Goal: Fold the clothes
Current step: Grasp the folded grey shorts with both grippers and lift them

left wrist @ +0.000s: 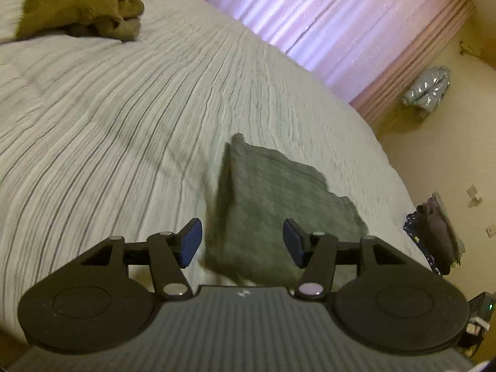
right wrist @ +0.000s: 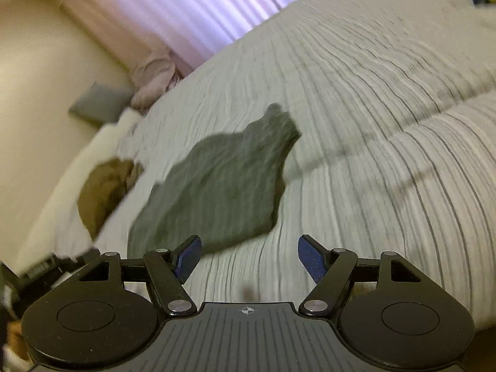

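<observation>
The grey cloth (left wrist: 272,217) on the bed (left wrist: 124,124) looks soft, light and floppy, best pinched at a corner, and the left gripper (left wrist: 241,243) and right gripper (right wrist: 249,259) both have fingers spread wide, holding nothing.

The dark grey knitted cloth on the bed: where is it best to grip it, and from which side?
Probably the pointed far corner of the dark grey knitted cloth, which seems slightly lifted off the striped white bedspread. The open right gripper could come over the near edge and pinch that corner. The open left gripper hovers over the cloth's near edge.
</observation>
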{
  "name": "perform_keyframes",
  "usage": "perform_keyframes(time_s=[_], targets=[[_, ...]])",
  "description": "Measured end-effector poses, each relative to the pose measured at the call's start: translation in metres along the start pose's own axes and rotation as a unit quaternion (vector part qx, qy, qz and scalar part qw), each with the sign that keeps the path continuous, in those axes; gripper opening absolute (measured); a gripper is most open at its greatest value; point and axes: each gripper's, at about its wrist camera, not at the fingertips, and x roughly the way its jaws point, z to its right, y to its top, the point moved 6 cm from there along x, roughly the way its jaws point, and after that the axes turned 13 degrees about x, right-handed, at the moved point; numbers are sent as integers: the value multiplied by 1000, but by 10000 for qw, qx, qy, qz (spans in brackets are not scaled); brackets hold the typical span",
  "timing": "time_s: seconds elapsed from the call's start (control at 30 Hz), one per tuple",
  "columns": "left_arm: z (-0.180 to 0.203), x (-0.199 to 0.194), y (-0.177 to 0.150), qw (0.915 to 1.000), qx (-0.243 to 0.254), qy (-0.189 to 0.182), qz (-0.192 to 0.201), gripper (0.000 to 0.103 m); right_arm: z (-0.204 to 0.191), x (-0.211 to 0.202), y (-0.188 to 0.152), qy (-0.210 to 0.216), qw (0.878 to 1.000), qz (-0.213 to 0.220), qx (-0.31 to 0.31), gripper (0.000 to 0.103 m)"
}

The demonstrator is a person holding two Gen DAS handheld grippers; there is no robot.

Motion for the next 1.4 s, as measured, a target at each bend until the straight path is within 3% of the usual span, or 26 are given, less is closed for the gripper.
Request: perform_keyframes(time_s=[0.13,0.4,0.53,0.73,0.8,1.0,1.3,1.4], targets=[[-18,33,15,9985,-208,-515,-1,52,7,20,24,9,9996,-53,262,73],[-22,79,47,9946,288,-991,78,51,14,46,45,39,9989,-80,451,72],[-30,102,43,9936,109,-1091,-257,50,15,54,53,132,9986,-81,504,73],[-19,108,20,9848,89,-1594,-679,50,15,66,63,287,9979,-113,565,72],[-18,107,19,9840,55,-1657,-656,49,15,69,63,384,9976,-215,528,72],[-38,118,35,9814,-722,-1720,-455,40,14,82,64,609,9954,-607,418,72],[-25,124,30,9822,-371,-1716,-674,34,-7,121,71,1462,9813,-1250,47,72],[-27,129,32,9807,-437,-1753,-745,27,-14,139,72,1503,9779,-1434,-228,57]])
